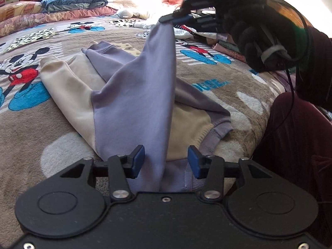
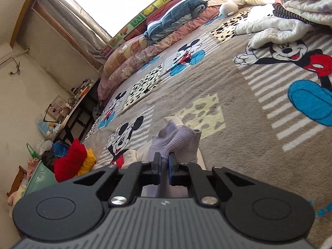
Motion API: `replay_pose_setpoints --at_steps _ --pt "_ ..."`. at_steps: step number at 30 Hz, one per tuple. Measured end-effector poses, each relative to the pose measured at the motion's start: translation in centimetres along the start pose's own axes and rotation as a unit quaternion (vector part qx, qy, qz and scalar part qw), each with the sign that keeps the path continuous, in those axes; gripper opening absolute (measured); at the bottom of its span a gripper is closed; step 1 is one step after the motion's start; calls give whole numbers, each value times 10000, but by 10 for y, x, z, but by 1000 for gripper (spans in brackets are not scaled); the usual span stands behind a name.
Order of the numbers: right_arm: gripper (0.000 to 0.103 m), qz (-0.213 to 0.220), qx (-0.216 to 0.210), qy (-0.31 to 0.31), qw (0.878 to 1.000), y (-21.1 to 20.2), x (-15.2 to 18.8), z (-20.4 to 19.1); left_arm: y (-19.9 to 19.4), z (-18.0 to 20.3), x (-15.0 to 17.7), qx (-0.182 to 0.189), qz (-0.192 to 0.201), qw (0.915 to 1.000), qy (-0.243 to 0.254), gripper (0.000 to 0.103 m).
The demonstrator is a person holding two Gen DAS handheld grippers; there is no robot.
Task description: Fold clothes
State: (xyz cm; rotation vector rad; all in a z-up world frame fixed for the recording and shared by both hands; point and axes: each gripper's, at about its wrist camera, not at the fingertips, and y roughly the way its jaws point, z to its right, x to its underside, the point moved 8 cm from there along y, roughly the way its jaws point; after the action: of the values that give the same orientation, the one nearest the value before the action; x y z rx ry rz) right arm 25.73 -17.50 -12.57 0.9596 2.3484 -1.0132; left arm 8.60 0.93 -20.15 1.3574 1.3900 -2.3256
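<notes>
A lilac and cream sweatshirt [image 1: 132, 95] lies on the cartoon-mouse blanket [image 1: 207, 87]. One lilac part is pulled up into a taut peak. My right gripper [image 1: 166, 19] holds that peak at the top of the left wrist view, gripped by a black-gloved hand [image 1: 249, 31]. In the right wrist view the right gripper [image 2: 165, 161] is shut on a ribbed lilac edge of the sweatshirt [image 2: 182, 143]. My left gripper [image 1: 166, 158] is low at the near end of the sweatshirt. Its blue pads [image 1: 139, 157] stand apart, with a fold of lilac cloth running loosely between them.
Pillows and folded quilts [image 1: 72, 0] line the far side of the bed. A heap of clothes [image 1: 224, 45] lies at the right. The person's dark red trouser leg [image 1: 294, 145] is at the bed's right edge. Red and yellow garments [image 2: 70, 161] and a cluttered desk [image 2: 68, 112] are beyond the bed's left edge.
</notes>
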Motion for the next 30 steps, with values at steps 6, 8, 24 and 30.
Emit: replay_pose_setpoints --at_steps 6,8,24,30 --pt "9 -207 17 -511 9985 33 -7 -50 0 -4 7 118 -123 9998 -60 45" --pt "9 -280 37 -651 9975 45 -4 -63 0 -6 9 156 -163 9997 -105 45" --pt "9 -951 643 -1914 9748 134 26 -118 -6 -18 12 456 -212 9978 -426 45" --pt "9 -1169 877 -2376 9603 161 41 -128 -5 -22 11 549 -232 9970 -500 46"
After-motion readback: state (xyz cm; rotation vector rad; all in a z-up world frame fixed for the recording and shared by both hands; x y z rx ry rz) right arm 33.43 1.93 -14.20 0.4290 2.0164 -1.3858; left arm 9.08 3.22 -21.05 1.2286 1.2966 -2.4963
